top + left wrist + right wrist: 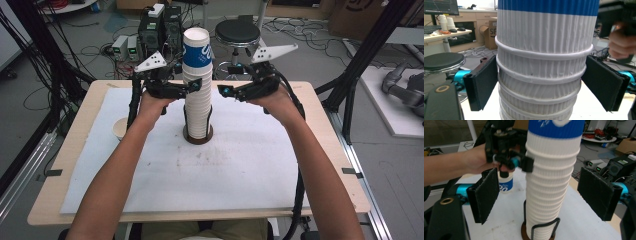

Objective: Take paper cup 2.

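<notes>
The light wooden table in front of me carries a large white mat. Near the mat's far middle stands a tall stack of ribbed white paper cups, topped by a cup with a blue band, all seated in a round brown holder with a black wire frame. Well to the left of the stack, at the mat's edge, 1 single white paper cup with blue print stands alone.

My left gripper sits at the stack's upper part, below the blue band. In the left gripper view its left black pad touches the ribbed wall while the right pad stands just off it, so I count the jaws as spread around the stack, not pinching.

My right gripper hangs just to the right of the stack, apart from it. In the right gripper view its 2 pads stand wide on either side of the stack, touching nothing.
</notes>
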Demonstrator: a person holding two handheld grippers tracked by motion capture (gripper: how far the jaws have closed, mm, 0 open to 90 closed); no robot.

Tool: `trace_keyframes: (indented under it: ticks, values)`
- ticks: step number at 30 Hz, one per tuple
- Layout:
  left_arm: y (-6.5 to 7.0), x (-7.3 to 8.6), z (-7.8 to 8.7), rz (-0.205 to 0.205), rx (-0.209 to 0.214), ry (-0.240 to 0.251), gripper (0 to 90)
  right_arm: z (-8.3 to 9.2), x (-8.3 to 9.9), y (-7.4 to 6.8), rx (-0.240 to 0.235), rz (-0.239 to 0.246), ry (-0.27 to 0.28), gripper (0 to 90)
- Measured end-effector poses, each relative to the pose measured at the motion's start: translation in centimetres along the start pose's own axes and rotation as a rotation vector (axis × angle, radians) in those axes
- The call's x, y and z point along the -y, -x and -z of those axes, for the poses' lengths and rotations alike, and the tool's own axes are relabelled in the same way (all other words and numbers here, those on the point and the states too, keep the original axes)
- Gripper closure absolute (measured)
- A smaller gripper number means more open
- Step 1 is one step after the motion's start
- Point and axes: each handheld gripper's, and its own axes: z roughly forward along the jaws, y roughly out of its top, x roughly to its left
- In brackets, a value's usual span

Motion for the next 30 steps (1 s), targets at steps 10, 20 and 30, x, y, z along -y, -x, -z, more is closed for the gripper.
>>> trace_keyframes:
  ticks: [10,20,30]
  values:
    - [0.0,0.0,0.0,0.000,-0.002,0.000,14.9,-1.2,-3.8,1.3,0.001,0.012,-0.004,18.2]
    - [0.1,0.0,0.0,0.001,-0.004,0.000,14.9,-3.6,-6.4,1.9,-0.008,-0.011,0.005,18.2]
    - [0.2,0.0,0.0,0.002,-0.003,0.000,14.9,-6.2,-7.3,2.1,-0.013,-0.017,-0.032,19.5]
